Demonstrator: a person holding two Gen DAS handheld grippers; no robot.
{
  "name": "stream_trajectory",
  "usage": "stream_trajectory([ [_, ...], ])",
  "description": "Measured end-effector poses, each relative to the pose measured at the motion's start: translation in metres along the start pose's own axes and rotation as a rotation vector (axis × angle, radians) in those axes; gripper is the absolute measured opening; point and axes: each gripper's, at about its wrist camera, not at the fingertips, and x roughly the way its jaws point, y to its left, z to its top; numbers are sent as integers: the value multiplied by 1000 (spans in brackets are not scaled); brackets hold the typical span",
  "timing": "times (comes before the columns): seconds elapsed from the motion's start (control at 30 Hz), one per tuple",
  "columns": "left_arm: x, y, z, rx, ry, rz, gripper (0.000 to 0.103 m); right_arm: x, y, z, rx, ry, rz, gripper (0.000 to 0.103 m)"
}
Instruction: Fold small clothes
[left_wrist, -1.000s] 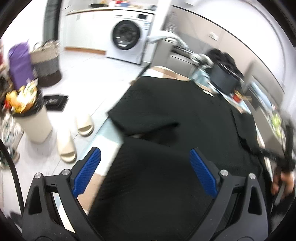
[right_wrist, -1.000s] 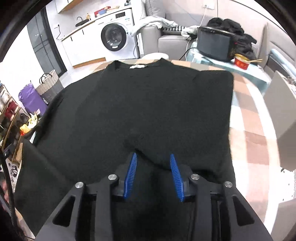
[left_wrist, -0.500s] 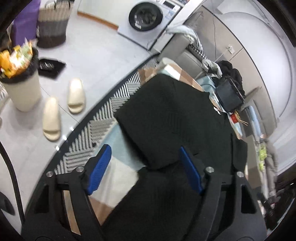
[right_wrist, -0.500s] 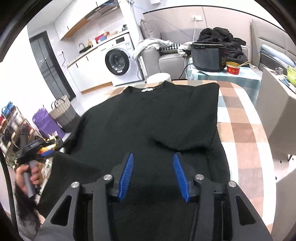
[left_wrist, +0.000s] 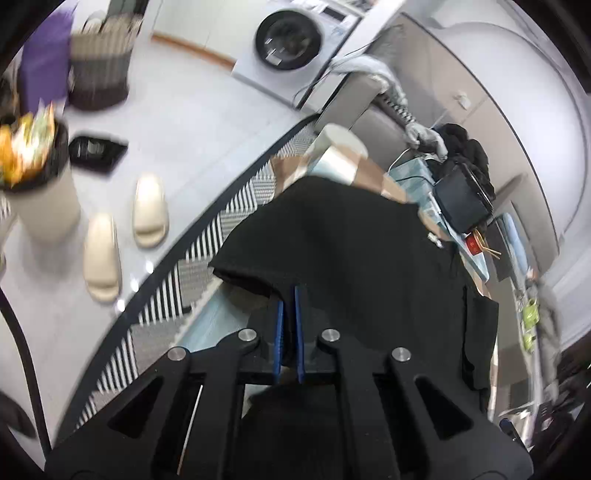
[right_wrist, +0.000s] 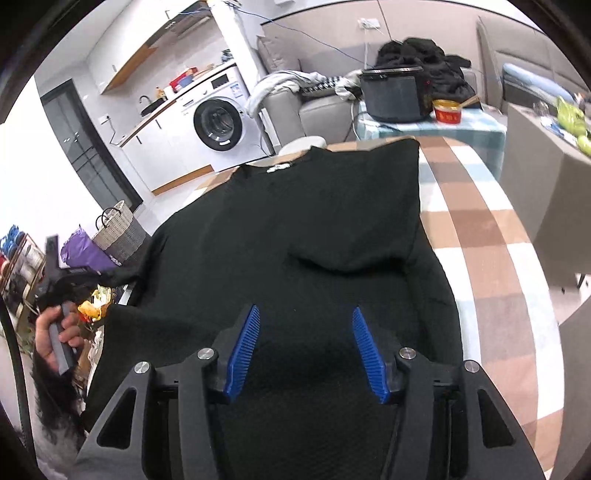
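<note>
A black sweater (right_wrist: 295, 206) lies spread on the checked tablecloth (right_wrist: 480, 229), neck label at the far end. Its right sleeve (right_wrist: 351, 240) is folded in over the body. My left gripper (left_wrist: 289, 295) is shut, its blue pads pinching the edge of the sweater's left sleeve (left_wrist: 251, 273) at the table's left side. From the right wrist view that gripper (right_wrist: 55, 273) shows at far left in a hand (right_wrist: 55, 332), with the sleeve stretched toward it. My right gripper (right_wrist: 306, 309) hovers over the sweater's lower part with its jaws opening; no fabric is pinched between the pads.
On the floor left of the table are two cream slippers (left_wrist: 147, 210), a full waste bin (left_wrist: 37, 177) and a woven basket (right_wrist: 122, 229). A washing machine (right_wrist: 218, 123) stands behind. A black cooker (right_wrist: 395, 96) and a red bowl (right_wrist: 447, 110) sit on a side table past the far end.
My left gripper went from wide open to shut on the sleeve edge while shifting toward the table's left side. My right gripper's jaws spread wider and it drew back from the sweater.
</note>
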Motion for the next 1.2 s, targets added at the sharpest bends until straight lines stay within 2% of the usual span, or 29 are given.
stream_trajectory([
  [0.17,-9,-75,25,182,-86,7,3,1,-9,-1,28,1,3,54],
  [0.27,-1,-132,26,308,-81,-27,3,-3,-12,-1,28,-1,-3,54],
  [0.33,18,-178,14,397,-41,-67,3,-4,-15,-1,34,-1,-7,54],
  [0.4,44,-217,-8,486,50,-118,4,-4,-19,-3,44,2,-12,54],
  [0.5,74,-243,-42,521,183,-192,6,-3,-23,-5,54,9,-23,54],
  [0.57,78,-242,-55,507,201,-220,8,-3,-26,-5,60,16,-32,54],
  [0.63,70,-236,-62,506,170,-178,14,-4,-27,-5,63,18,-34,54],
  [0.7,61,-219,-66,484,149,-146,37,-4,-27,-4,60,16,-34,54],
  [0.77,51,-195,-64,448,114,-115,47,-3,-27,-4,58,14,-33,55],
  [0.87,41,-164,-56,389,77,-41,49,0,-30,-4,73,20,-32,56],
  [1.03,9,-113,-53,328,18,17,53,0,-39,-6,98,28,-47,56],
  [1.13,-2,-89,-58,326,7,25,60,-4,-47,-10,112,38,-63,56],
  [1.2,-13,-75,-67,350,-9,31,70,-10,-50,-14,118,35,-73,57],
])
